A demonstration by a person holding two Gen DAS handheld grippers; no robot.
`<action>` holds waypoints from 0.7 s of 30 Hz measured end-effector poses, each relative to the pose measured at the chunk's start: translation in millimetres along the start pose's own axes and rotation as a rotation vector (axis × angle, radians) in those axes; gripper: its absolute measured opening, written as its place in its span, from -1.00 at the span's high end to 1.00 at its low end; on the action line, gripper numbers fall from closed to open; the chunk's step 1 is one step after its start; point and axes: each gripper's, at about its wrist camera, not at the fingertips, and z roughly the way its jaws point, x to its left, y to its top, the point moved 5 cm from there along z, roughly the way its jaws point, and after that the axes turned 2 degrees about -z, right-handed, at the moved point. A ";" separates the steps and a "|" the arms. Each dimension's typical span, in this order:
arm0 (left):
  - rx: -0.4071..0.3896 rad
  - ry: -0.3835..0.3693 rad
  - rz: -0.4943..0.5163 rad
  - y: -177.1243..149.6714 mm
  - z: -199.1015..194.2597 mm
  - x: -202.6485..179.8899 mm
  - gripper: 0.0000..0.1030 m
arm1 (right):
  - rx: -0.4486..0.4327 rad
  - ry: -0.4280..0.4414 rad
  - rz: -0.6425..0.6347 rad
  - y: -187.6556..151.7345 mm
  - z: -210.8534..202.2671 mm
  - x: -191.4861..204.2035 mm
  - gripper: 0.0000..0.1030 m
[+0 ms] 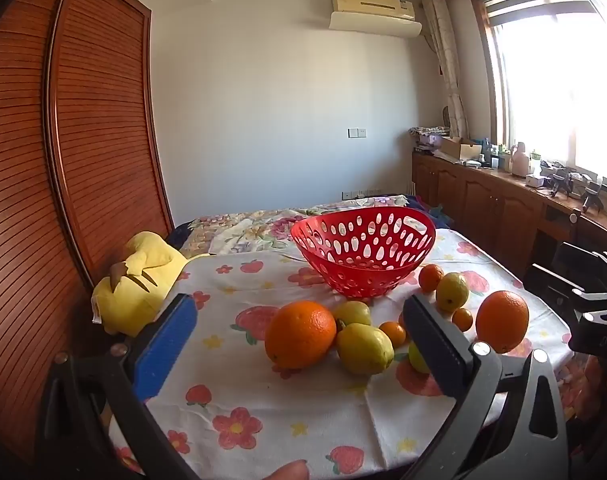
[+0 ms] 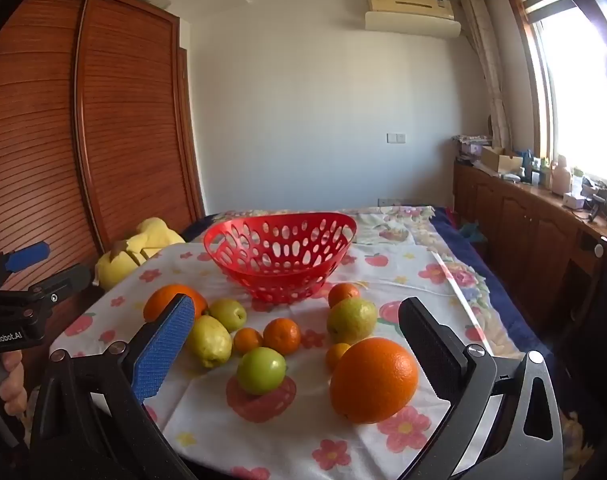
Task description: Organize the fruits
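An empty red perforated basket (image 1: 363, 252) (image 2: 281, 258) stands on the floral tablecloth. In front of it lie two big oranges (image 1: 300, 334) (image 2: 373, 380), yellow-green pears (image 1: 365, 348) (image 2: 209, 340), a green apple (image 2: 262, 370) and several small tangerines (image 2: 282, 335). My left gripper (image 1: 299, 328) is open and empty, above the near edge, facing the left big orange. My right gripper (image 2: 295, 328) is open and empty, with the apple and the right big orange in front of it. The right gripper also shows at the right edge of the left wrist view (image 1: 595, 312).
A yellow plush toy (image 1: 137, 284) (image 2: 137, 250) lies at the table's left edge beside a wooden slatted wardrobe (image 1: 63, 160). A low wooden cabinet (image 2: 543, 232) with clutter runs under the window on the right. A bed with a floral cover (image 1: 259, 224) is behind the table.
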 end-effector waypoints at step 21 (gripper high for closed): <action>0.005 -0.001 -0.001 -5.6 -0.3 0.2 -1.00 | -0.003 -0.004 0.004 -0.8 -2.4 -1.7 -1.00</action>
